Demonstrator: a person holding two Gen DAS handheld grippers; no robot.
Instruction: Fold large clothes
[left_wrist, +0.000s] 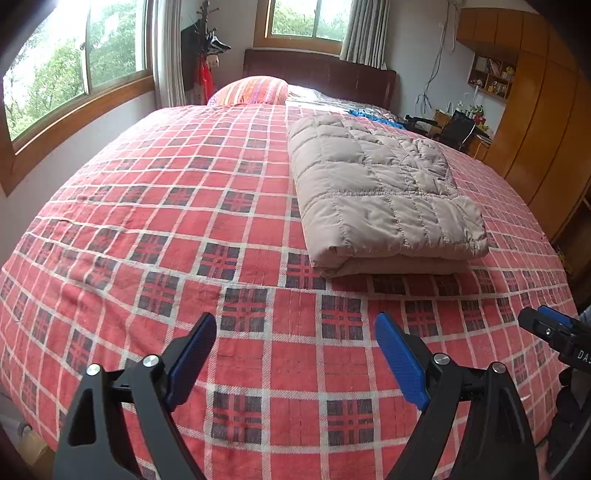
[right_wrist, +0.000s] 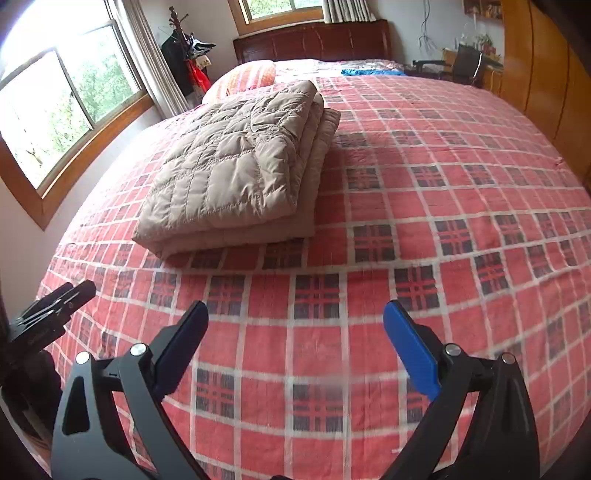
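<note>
On the plaid bed (left_wrist: 147, 229), a folded beige quilted coat (left_wrist: 376, 192) is lying alone, a striped pillow (left_wrist: 251, 90) sitting beyond it; left gripper (left_wrist: 295, 362) and right gripper (right_wrist: 295, 350) are hovering nearby, fingers spread, holding nothing.

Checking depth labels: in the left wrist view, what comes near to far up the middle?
Left tool, open, then bare plaid bedspread, folded beige quilted jacket, striped pillow, dark headboard, window.

One folded quilted beige garment (left_wrist: 384, 192) on one plaid-covered bed (left_wrist: 184, 229), one striped pillow (left_wrist: 251, 90), two windows (left_wrist: 74, 62), and two open-jawed grippers: left gripper (left_wrist: 295, 358), right gripper (right_wrist: 295, 347).
</note>
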